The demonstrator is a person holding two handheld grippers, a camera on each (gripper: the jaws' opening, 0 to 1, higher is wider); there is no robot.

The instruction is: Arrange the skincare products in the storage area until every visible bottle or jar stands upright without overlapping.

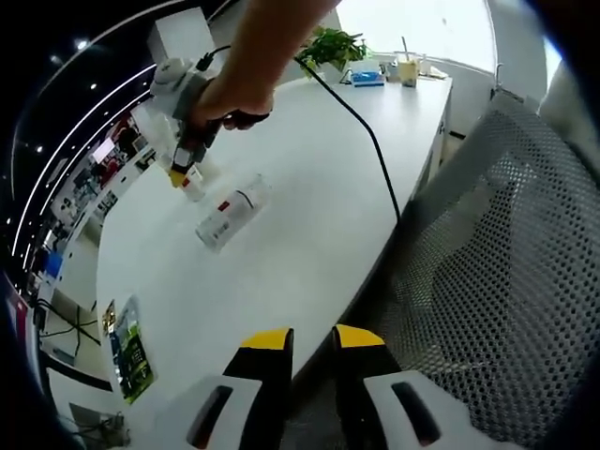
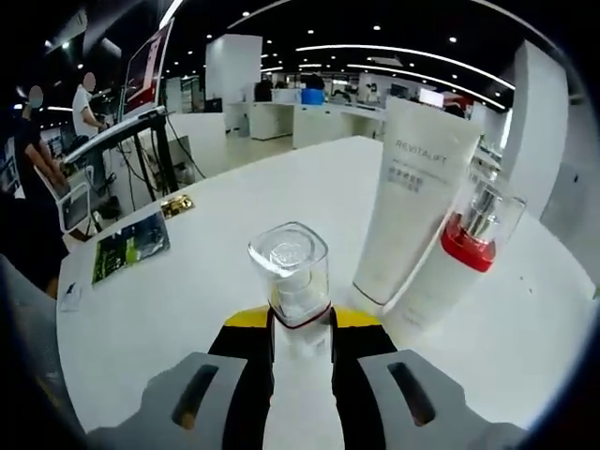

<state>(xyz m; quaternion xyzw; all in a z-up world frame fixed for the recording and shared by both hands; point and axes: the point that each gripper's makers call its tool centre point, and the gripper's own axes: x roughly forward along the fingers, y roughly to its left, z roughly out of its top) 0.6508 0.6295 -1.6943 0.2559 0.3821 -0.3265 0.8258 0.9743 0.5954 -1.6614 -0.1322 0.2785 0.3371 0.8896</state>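
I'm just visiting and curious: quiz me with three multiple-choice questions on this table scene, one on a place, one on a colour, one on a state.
1. Where is the green leafy plant?
A. at the table's far end
B. under the chair
C. between the left jaws

2. What colour is the collar on the clear-capped bottle beside the white tube?
A. blue
B. red
C. green

3. How is the bottle with the red label placed?
A. upright
B. lying on its side
C. stacked on a box

Answers: 1 A, it sits past the cable; 2 B, a red ring under the cap; 3 B, its length rests on the white table.
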